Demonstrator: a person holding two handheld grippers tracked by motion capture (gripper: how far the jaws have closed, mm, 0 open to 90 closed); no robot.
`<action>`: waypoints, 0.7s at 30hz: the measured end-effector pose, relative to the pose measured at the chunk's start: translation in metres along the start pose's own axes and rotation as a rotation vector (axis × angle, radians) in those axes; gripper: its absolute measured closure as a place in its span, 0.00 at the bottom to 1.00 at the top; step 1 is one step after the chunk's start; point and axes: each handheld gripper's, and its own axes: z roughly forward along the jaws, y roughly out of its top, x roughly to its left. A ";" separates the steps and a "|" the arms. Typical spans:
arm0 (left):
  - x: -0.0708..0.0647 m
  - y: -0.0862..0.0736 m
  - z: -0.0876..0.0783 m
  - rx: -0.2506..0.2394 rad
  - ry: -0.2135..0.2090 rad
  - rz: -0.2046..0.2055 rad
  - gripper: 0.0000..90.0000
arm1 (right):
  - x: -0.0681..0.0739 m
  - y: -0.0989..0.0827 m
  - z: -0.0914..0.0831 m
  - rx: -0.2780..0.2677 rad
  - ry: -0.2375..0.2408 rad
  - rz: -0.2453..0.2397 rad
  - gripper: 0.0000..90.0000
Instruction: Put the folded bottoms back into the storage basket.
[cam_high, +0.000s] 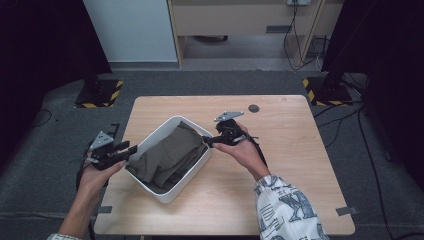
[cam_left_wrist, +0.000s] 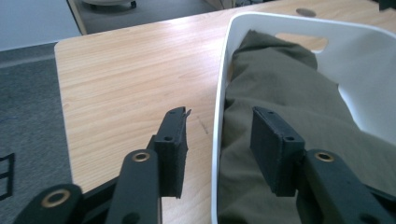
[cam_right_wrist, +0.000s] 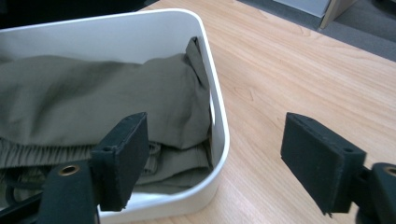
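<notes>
High view: white bin (cam_high: 172, 192) sits askew mid-counter (cam_high: 280, 200), olive garment (cam_high: 170, 155) folded inside. Left gripper (cam_high: 131, 149) at bin's left rim, right gripper (cam_high: 206, 142) at its right rim.

Left gripper view: jaws part-open, straddling bin wall (cam_left_wrist: 218, 140), one pad outside over counter, other over garment (cam_left_wrist: 280, 84); no contact seen.

Right gripper view: jaws wide, straddling bin corner (cam_right_wrist: 219, 116), holding nothing; garment (cam_right_wrist: 93, 98) bunched inside.
</notes>
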 end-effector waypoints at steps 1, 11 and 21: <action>0.001 0.000 0.001 0.000 0.002 -0.001 0.63 | 0.000 -0.002 -0.001 -0.001 -0.001 -0.001 0.26; 0.002 -0.008 0.007 -0.029 0.014 -0.038 0.71 | 0.004 -0.023 -0.020 -0.034 -0.008 -0.025 0.31; 0.000 -0.008 0.008 -0.006 0.027 -0.023 0.78 | 0.005 -0.043 -0.030 -0.035 -0.006 -0.031 0.34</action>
